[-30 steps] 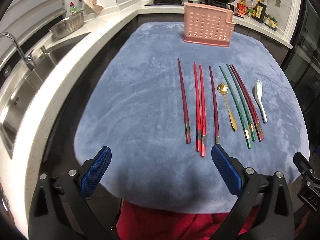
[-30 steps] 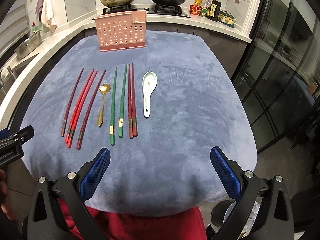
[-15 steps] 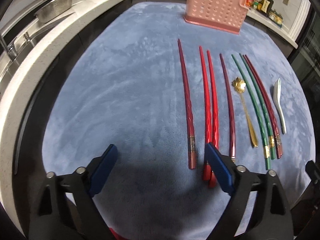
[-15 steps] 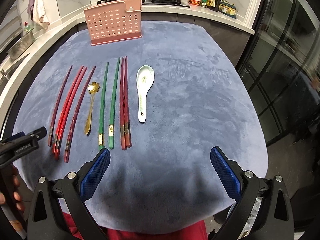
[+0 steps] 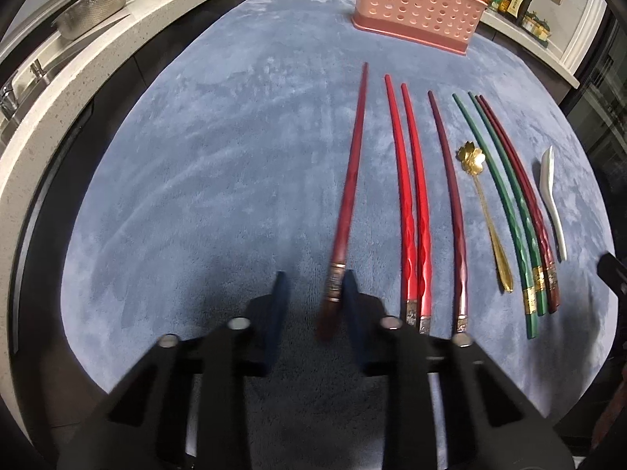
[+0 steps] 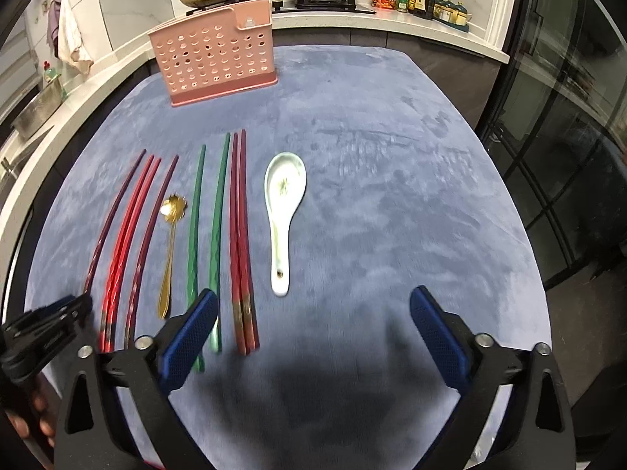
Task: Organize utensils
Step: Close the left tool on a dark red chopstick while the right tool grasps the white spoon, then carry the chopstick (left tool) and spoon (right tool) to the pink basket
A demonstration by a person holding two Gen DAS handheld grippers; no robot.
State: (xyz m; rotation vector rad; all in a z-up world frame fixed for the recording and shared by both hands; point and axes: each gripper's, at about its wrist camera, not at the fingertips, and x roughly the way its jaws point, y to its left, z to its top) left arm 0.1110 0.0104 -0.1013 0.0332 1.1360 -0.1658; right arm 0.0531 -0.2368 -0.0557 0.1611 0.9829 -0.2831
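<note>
Left wrist: left hand-held gripper (image 5: 313, 293) closing around dark red chopstick (image 5: 347, 196); right hand-held gripper (image 6: 313, 317) wide, closing.

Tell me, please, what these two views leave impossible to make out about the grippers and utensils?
- Left gripper: blur hides whether its closing pads touch the chopstick between them.
- Holder: its wall hides the inside in the right view; the left view's top edge crops it.
- Green chopsticks: ends blurred and covered by the right gripper, which is closing on nothing.
</note>
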